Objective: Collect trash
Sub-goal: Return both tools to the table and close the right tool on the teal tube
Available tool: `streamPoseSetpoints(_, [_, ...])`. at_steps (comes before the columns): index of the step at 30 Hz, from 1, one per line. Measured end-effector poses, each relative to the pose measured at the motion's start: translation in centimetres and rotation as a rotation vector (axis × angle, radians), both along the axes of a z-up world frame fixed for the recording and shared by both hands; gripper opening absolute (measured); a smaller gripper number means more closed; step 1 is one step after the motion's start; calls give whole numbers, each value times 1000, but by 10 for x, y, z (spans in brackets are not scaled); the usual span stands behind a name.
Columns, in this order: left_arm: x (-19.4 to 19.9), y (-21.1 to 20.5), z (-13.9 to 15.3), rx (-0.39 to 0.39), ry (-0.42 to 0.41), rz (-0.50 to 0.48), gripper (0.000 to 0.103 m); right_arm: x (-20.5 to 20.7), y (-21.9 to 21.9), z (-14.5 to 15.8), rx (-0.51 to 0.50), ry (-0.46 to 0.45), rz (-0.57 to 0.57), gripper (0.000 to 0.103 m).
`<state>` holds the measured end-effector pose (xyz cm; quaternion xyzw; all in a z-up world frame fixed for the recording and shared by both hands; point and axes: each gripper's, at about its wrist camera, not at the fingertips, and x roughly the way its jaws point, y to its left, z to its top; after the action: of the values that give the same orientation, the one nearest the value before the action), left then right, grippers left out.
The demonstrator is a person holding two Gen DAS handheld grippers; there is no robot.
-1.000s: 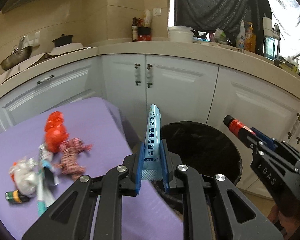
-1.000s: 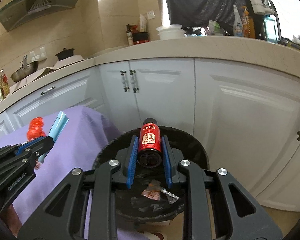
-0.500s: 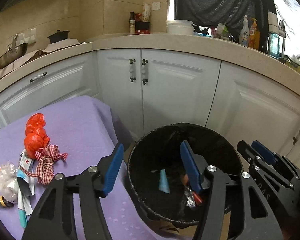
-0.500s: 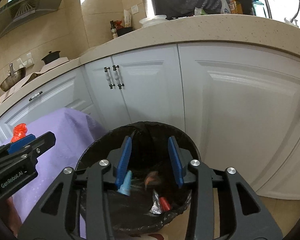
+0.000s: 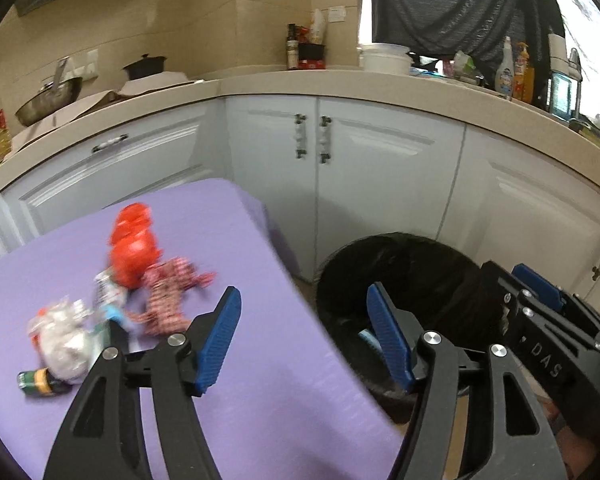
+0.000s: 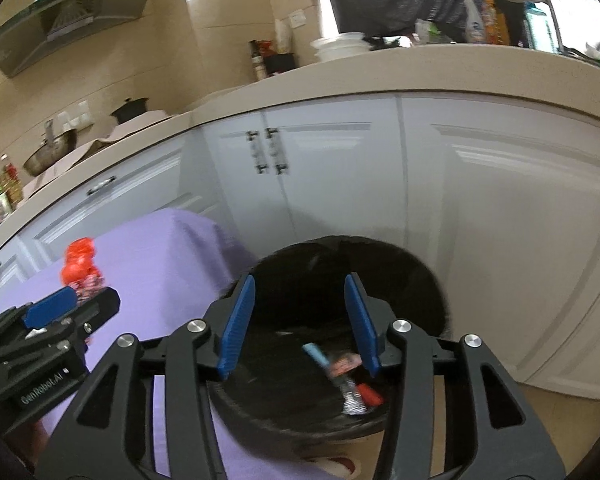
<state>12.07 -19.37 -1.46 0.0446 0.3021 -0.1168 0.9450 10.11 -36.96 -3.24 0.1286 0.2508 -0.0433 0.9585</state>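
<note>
A black bin (image 5: 404,264) lined with a black bag stands on the floor right of a purple-covered table (image 5: 228,400). In the right wrist view the bin (image 6: 320,264) holds a blue packet (image 6: 315,352), a red bottle (image 6: 370,394) and wrappers. On the table lie a red crumpled item (image 5: 134,248), a red-checked cloth (image 5: 168,296), a white wad (image 5: 62,340), a small green-and-orange bottle (image 5: 34,380). My left gripper (image 5: 304,332) is open and empty over the table's right edge. My right gripper (image 6: 298,316) is open and empty above the bin.
White cabinets (image 5: 380,176) run behind the bin under a beige counter (image 5: 380,84) with bottles, a pot and a wok. The right gripper's body (image 5: 548,336) shows at the right of the left wrist view, close to the bin.
Both grippers opened and dropped the blue packet and the red bottle into the bin. The left gripper has since swung left toward the table.
</note>
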Motion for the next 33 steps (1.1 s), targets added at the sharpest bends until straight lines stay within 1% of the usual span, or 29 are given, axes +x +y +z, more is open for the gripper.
streamPoseSetpoints(4, [-7,34,-1,4,4,51,64,0,32,7,19,-7,70,47])
streamPoseSetpoints(9, [-15,83,-1,35,-1,136,64,2,78,14,24,-8,167,47])
streamPoseSetpoints(18, [-20,169,-5,31,27,292,64,5,164,19,6,23,338,47])
streamPoseSetpoints(26, [-29,219,-6,7,38,377,64,7,217,21,-21,67,421,47])
streamPoseSetpoints(33, [-35,245,-10,2,50,395,64,8,253,13,-75,129,464,47])
